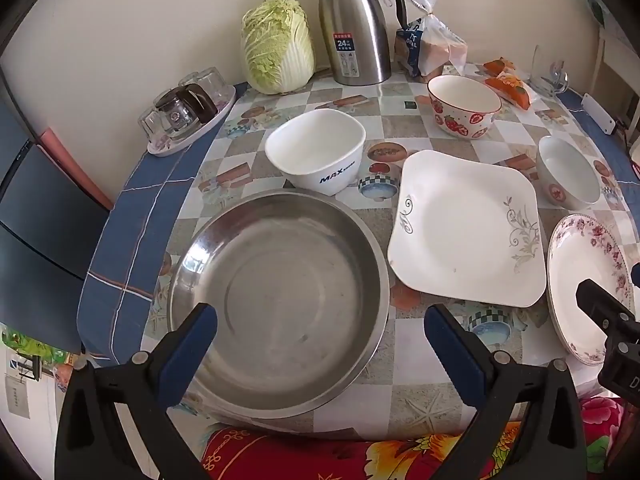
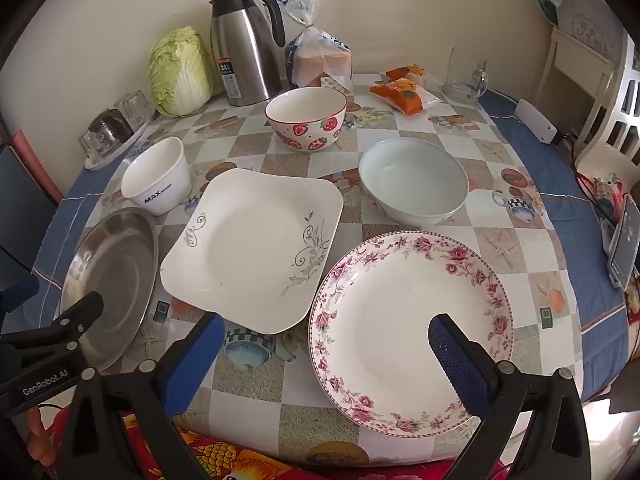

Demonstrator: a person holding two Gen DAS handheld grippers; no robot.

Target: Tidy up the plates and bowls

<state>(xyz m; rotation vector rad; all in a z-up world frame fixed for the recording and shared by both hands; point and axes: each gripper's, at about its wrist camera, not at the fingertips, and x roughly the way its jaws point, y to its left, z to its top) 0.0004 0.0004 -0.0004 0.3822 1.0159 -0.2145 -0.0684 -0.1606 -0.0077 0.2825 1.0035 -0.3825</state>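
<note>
— While both claws hang above the near edge of the worktop (image 2: pixel 404 128), what do we record for the left one?

— We note the left claw (image 1: pixel 320 328) spread wide and grasping nothing, poised over the steel basin (image 1: pixel 280 300), which sits at the near left.

— And the right?

— We find the right claw (image 2: pixel 326 338) likewise released, empty, above the near rim of the floral plate (image 2: pixel 412 332) at the near right.

— Placement of the remaining crockery?

— We see the square white plate (image 2: pixel 256 248) between basin and floral plate, close to both; whether its corner touches the floral rim we cannot tell. Behind the basin stands the white bowl marked MAX (image 1: pixel 318 150). Behind the floral plate sits the plain white bowl (image 2: pixel 414 182), and farther back, centrally, the strawberry bowl (image 2: pixel 306 118). All stand upright and apart from one another.

— Other items?

— Along the wall we log a cabbage (image 1: pixel 278 46), a steel jug (image 1: pixel 354 24), bagged bread (image 2: pixel 320 60), orange snack packets (image 2: pixel 400 88), and a tray of upturned glasses (image 1: pixel 188 110) at the left edge.
</note>
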